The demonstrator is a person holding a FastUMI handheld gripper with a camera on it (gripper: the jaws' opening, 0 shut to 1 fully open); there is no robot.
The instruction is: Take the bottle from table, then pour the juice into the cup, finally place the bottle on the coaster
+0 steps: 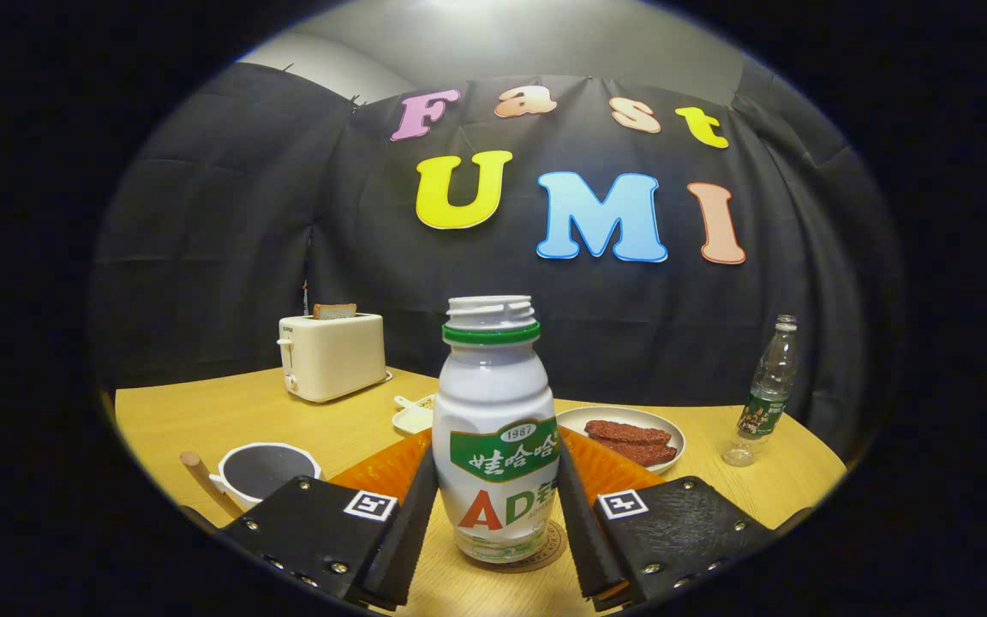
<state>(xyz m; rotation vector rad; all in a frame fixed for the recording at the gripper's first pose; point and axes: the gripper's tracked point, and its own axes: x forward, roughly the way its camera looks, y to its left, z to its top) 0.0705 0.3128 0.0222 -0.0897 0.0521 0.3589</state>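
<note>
In the gripper view we see the bottle [496, 428] standing upright on the coaster [545, 548], between the fingers of the gripper [496, 523]. The fingers flank its lower body, each very close to its side; we cannot tell whether they press on it. The cup [264, 471] sits on the table [202, 420] just beyond the left finger. Behind the bottle lies an orange mat [382, 470], then a plate [631, 433], a toaster [331, 356] and a clear bottle [769, 390].
</note>
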